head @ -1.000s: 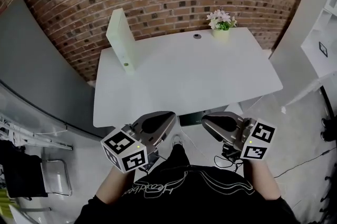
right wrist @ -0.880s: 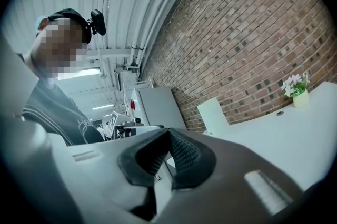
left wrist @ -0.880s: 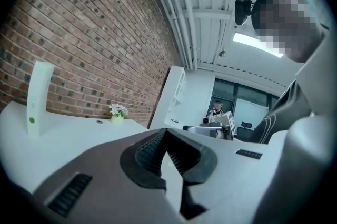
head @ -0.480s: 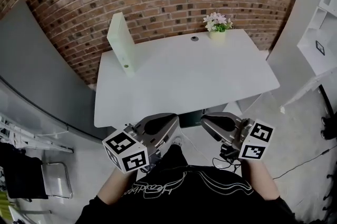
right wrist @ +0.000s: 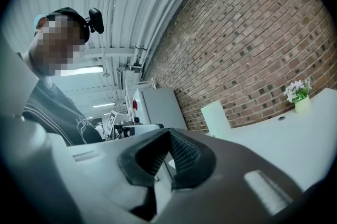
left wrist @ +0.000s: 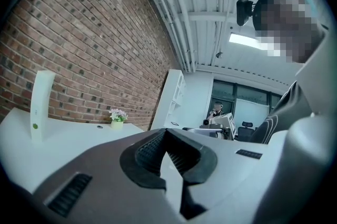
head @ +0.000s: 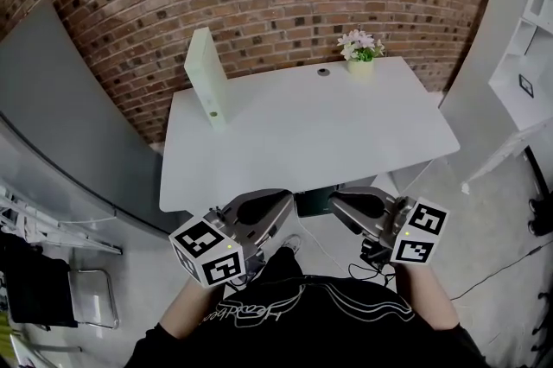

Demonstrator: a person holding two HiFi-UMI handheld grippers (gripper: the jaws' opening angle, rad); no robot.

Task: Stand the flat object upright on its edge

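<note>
A pale green flat binder (head: 207, 79) stands upright on its edge at the far left of the white table (head: 320, 142), close to the brick wall. It also shows in the left gripper view as the binder (left wrist: 39, 104) and in the right gripper view as the binder (right wrist: 216, 115). Both grippers hang below the table's near edge, close to the person's body, tips turned toward each other. My left gripper (head: 283, 200) is shut and empty, jaws meeting (left wrist: 167, 133). My right gripper (head: 337, 200) is likewise shut and empty (right wrist: 169, 136).
A small pot of flowers (head: 360, 53) stands at the table's back edge beside a cable hole (head: 324, 72). A grey partition (head: 60, 124) flanks the left side, white shelving (head: 527, 38) the right. Cables (head: 510, 258) lie on the floor; a chair (head: 82, 293) is lower left.
The head view has shifted slightly, so the table sits a little to the right in the picture. My left gripper has drifted slightly. Both grippers stay shut, and the binder still stands.
</note>
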